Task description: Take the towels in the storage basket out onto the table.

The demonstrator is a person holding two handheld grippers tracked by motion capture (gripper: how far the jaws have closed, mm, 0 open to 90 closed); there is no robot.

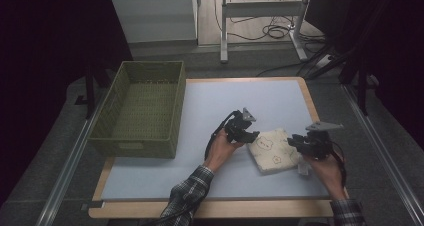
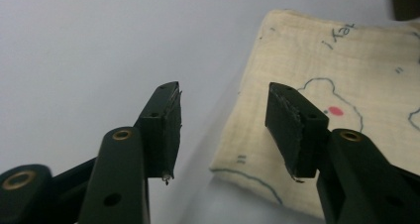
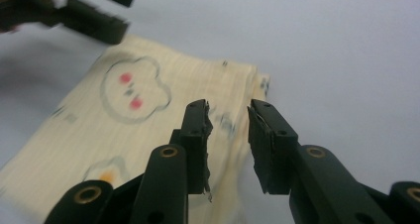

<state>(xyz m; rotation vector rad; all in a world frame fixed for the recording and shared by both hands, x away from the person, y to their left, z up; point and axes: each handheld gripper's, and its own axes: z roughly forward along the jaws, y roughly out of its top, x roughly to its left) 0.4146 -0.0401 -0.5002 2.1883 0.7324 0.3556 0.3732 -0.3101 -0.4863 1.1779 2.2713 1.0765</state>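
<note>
Evidently the folded cloth (image 1: 272,150) is light, soft and limp; take it by its edges. The left gripper (image 1: 249,135) and right gripper (image 1: 296,142) stand released, nothing between their jaws.

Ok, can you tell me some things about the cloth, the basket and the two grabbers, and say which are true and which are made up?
1. The folded cloth lies on the table. True.
2. The cloth is inside the green basket. False: it lies on the table to the right of the basket.
3. The left gripper has its jaws apart with nothing clamped. True.
4. The cloth is plain white. False: it is cream with little bear faces.
5. The right gripper clamps the cloth. False: its jaws stand apart above the cloth's edge.
</note>
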